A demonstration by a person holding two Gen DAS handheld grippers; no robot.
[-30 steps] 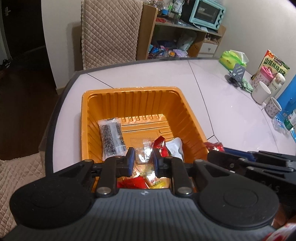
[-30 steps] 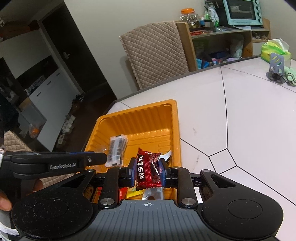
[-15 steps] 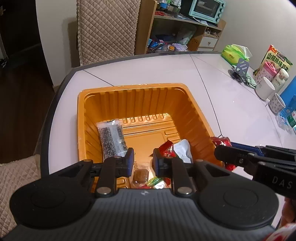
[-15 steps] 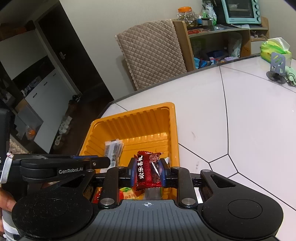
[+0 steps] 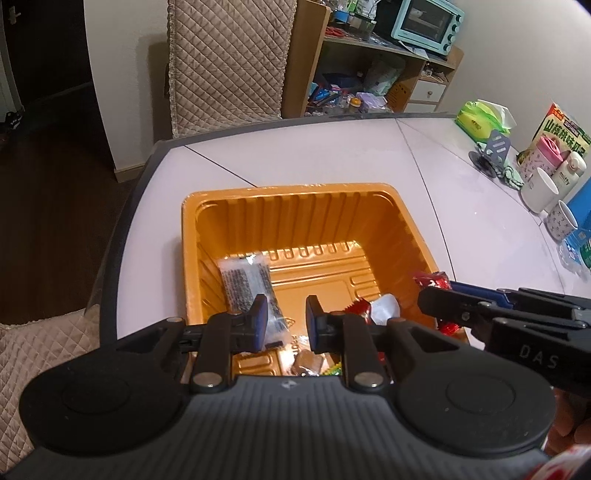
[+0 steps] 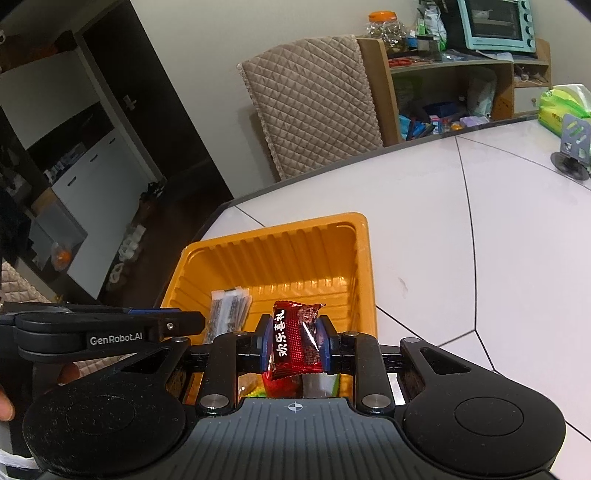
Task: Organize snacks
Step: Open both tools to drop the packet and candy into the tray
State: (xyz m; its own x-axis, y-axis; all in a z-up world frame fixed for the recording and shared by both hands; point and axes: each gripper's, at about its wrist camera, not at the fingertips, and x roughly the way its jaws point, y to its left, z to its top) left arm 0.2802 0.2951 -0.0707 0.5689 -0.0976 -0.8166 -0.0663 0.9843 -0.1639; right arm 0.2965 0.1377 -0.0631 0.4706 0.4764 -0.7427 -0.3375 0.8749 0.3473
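An orange plastic tray (image 5: 291, 206) sits on the white table near its left corner; it also shows in the right wrist view (image 6: 273, 254). Inside lie a dark seaweed-like packet (image 5: 245, 282), a red wrapper (image 5: 356, 308), a white wrapper (image 5: 384, 308) and small candies. My left gripper (image 5: 286, 323) is open and empty above the tray's near side. My right gripper (image 6: 295, 345) is shut on a red candy packet (image 6: 295, 339) with white Chinese characters, held above the tray's near right edge; it shows from the side in the left wrist view (image 5: 436, 284).
At the table's far right stand a white mug (image 5: 539, 190), a patterned cup (image 5: 561, 221), a pink bottle (image 5: 545, 155), a snack box (image 5: 561, 129) and a green tissue pack (image 5: 480, 120). A quilted chair (image 6: 314, 107) and a shelf with a toaster oven (image 6: 495, 24) stand behind.
Both grippers have pulled back and risen a little from the tray. The left gripper's jaws have opened wider. The right gripper still holds the red packet.
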